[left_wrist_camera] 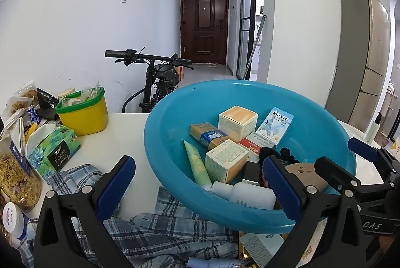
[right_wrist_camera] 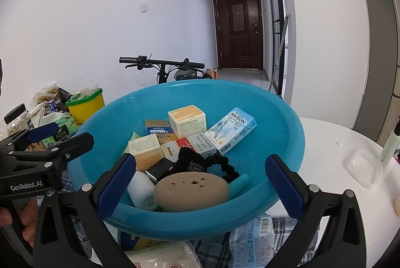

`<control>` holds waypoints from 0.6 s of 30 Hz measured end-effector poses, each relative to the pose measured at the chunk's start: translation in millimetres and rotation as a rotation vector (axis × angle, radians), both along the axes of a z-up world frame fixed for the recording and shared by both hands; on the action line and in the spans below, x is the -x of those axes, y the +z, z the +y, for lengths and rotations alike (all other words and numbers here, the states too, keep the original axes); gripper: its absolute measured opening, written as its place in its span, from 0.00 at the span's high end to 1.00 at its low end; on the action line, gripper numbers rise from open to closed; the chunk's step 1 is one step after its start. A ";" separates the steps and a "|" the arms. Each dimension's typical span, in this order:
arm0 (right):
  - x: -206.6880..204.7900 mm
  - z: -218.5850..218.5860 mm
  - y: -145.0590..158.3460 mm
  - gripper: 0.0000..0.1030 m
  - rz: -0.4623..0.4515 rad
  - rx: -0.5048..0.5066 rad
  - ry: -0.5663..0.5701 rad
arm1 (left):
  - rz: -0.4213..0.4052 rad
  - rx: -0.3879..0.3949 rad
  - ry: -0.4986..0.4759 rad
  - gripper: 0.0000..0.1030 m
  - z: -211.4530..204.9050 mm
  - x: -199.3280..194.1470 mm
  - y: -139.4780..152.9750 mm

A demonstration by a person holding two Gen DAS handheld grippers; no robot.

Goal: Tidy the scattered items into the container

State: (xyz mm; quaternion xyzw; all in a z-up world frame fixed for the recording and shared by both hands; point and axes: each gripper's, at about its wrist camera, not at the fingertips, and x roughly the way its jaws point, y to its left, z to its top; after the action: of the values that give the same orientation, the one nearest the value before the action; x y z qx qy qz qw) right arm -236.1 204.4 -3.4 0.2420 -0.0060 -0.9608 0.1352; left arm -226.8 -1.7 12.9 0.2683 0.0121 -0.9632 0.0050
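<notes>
Left tool (left_wrist_camera: 200,183) stood spread, nothing pinched; your right tool (right_wrist_camera: 200,183) likewise gaped empty over the blue basin (right_wrist_camera: 280,118) on the worktop (right_wrist_camera: 325,133). Boxes filled it. You still had packets (right_wrist_camera: 250,240) lying below its rim.

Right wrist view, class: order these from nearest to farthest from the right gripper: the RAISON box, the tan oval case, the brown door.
1. tan oval case, between the right gripper fingers, at the basin's near wall.
2. RAISON box, further back, right side.
3. brown door, hallway's far end.
</notes>
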 end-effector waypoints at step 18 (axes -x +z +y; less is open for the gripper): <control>-5.2 -1.2 6.2 0.00 0.028 -0.011 -0.015 | -0.006 -0.003 -0.021 0.00 3.3 0.0 -3.1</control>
State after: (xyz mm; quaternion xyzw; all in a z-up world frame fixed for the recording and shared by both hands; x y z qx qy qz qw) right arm -230.9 203.2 2.9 0.2291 -0.0007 -0.9651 0.1266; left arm -226.8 1.6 9.8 0.2715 0.0107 -0.9624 -0.0054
